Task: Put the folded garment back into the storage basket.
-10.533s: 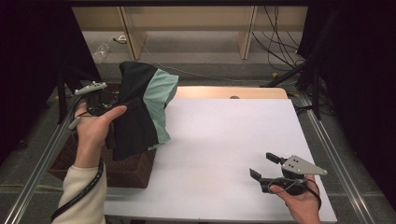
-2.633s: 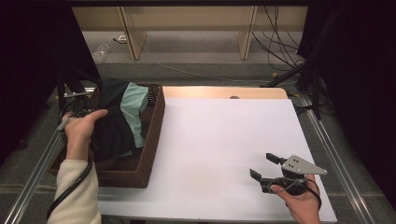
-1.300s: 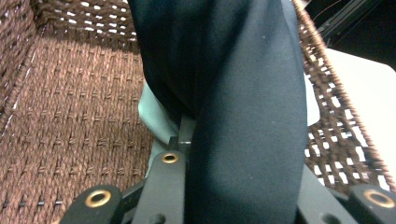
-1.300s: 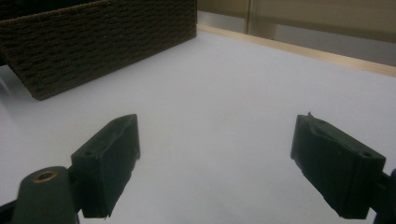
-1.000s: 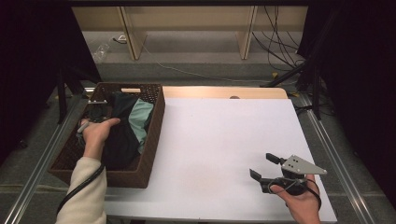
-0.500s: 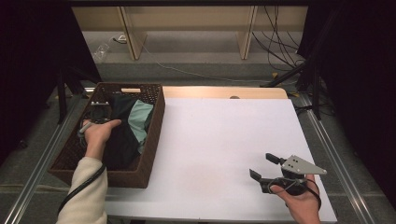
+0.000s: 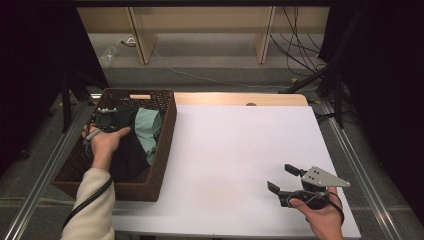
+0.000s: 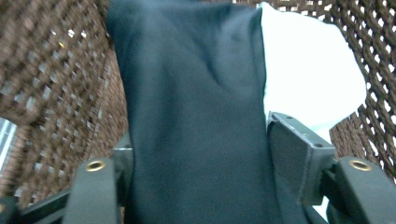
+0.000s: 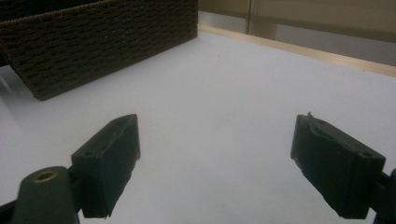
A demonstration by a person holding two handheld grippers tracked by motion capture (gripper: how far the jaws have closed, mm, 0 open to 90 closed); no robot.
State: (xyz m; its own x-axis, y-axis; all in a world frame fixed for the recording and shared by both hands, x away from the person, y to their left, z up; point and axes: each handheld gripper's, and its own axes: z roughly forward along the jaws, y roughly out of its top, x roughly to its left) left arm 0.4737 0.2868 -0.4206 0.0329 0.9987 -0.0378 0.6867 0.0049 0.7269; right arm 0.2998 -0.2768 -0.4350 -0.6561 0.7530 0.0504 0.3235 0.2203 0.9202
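A dark garment (image 7: pixel 127 150) with a mint-green part (image 7: pixel 149 131) lies in the brown wicker basket (image 7: pixel 167 135) at the table's left. My left gripper (image 7: pixel 102 120) is down inside the basket at its far left. Its jaws have just been opening. In the left gripper view they stand apart with the dark cloth (image 8: pixel 196 116) still running between them (image 8: pixel 201 149), slack against the right pad (image 8: pixel 294 158). My right gripper (image 7: pixel 280 177) rests open near the table's front right, with nothing between its fingers (image 9: pixel 215 140).
The white tabletop (image 7: pixel 240 150) stretches between basket and right gripper. A pale wooden strip (image 7: pixel 240 98) edges the far side. Metal rails run along both sides, and cables (image 7: pixel 300 55) and shelf legs stand beyond the table.
The garment, earlier held up above the basket, has been lowered into it, and the left hand has sunk with it. Over the last second both hands have stayed put.
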